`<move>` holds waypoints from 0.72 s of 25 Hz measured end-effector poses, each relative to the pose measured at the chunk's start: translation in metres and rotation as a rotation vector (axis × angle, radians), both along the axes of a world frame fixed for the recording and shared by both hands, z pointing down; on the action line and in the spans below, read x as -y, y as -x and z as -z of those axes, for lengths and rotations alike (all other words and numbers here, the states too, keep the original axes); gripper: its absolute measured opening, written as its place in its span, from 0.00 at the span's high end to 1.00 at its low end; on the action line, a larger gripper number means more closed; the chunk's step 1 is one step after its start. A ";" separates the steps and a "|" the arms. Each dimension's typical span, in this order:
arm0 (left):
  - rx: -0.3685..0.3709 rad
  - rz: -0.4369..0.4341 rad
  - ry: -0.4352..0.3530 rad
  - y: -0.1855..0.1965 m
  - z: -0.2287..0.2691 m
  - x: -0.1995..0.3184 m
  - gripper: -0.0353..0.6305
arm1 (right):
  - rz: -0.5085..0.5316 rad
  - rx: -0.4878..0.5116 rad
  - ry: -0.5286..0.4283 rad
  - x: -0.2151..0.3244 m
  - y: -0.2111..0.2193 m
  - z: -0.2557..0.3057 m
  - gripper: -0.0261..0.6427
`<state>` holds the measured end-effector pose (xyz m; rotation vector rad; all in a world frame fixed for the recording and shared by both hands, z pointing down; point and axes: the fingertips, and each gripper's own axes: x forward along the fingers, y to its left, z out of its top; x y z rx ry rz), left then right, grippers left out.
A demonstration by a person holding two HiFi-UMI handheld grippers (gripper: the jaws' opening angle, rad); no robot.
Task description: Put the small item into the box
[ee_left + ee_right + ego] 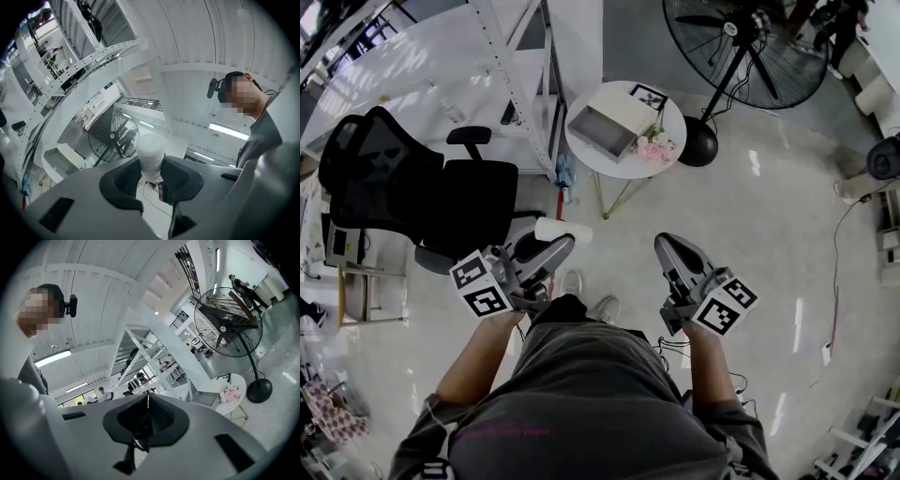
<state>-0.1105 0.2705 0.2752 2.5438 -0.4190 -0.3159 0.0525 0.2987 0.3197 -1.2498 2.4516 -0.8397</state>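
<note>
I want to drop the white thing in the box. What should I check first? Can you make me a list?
1. Grip on the white item: the left gripper has its jaws closed on it. Ok.
2. Right gripper free: its jaws are together with nothing between them. Ok.
3. Box open: its lid is up, on the round table. Ok.
4. Room inside the box: it looks empty. Ok.
5. Item above the box: it is not; the table stands ahead across the floor. Not ok.
6. Pink flowers clear of the box: they sit right by its corner. Cannot tell.
</note>
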 end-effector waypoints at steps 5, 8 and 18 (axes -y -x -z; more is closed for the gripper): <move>-0.007 0.002 -0.001 -0.003 -0.002 0.008 0.74 | 0.001 0.000 0.000 0.007 -0.003 -0.001 0.93; -0.011 0.001 0.002 -0.006 -0.003 0.018 0.74 | -0.003 -0.004 0.002 0.015 -0.007 -0.002 0.93; -0.013 -0.019 0.019 -0.019 -0.015 0.069 0.74 | -0.023 -0.005 0.019 0.061 -0.019 -0.012 0.93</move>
